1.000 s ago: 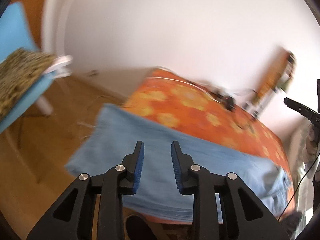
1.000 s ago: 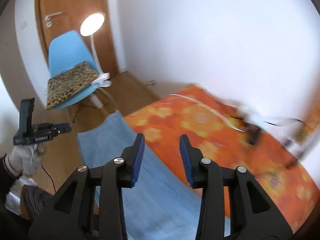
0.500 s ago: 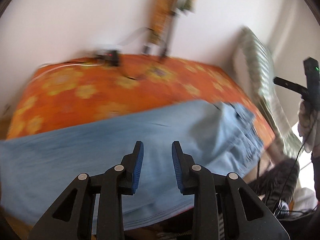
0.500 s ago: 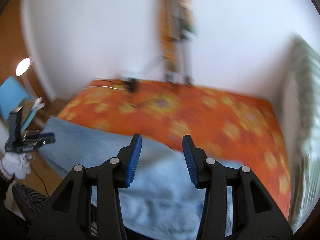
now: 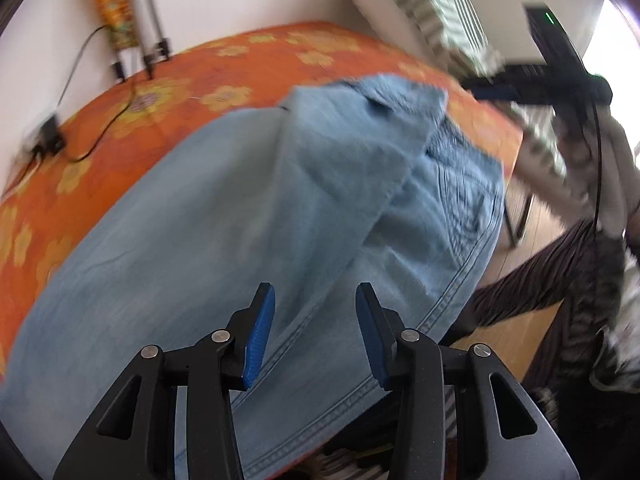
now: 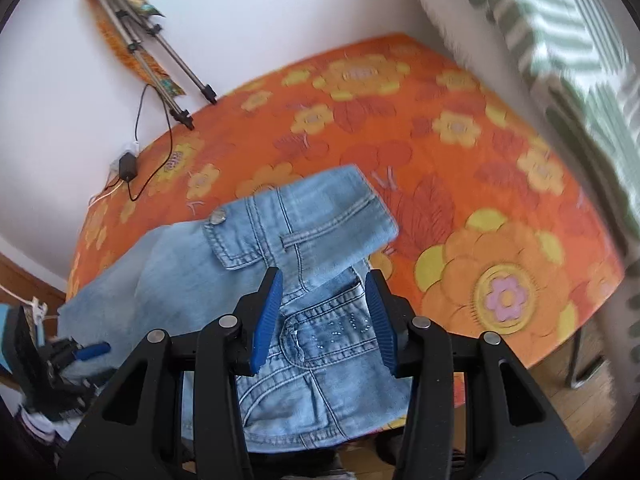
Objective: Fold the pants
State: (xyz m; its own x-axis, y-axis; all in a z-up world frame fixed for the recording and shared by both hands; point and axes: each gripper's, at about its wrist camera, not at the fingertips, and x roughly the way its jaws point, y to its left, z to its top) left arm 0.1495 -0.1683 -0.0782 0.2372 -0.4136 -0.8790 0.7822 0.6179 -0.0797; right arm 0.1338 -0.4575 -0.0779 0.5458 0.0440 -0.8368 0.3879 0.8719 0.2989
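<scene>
**Both grippers spread above denim pants on an orange bed**

Left gripper (image 5: pixel 315 334) opening, blue pads apart, nothing pinched, poised over the pant leg. Right gripper (image 6: pixel 325 320) parted too, empty, above the waistband. Light blue denim pants (image 6: pixel 296 240) spread flat along the near edge of an orange floral bedspread (image 6: pixel 440 128); waistband flap folded over, metal button and rhinestone pocket visible. Leg ends cut off at frame edge. Left view motion-blurred; fabric seams hard to read there.
</scene>
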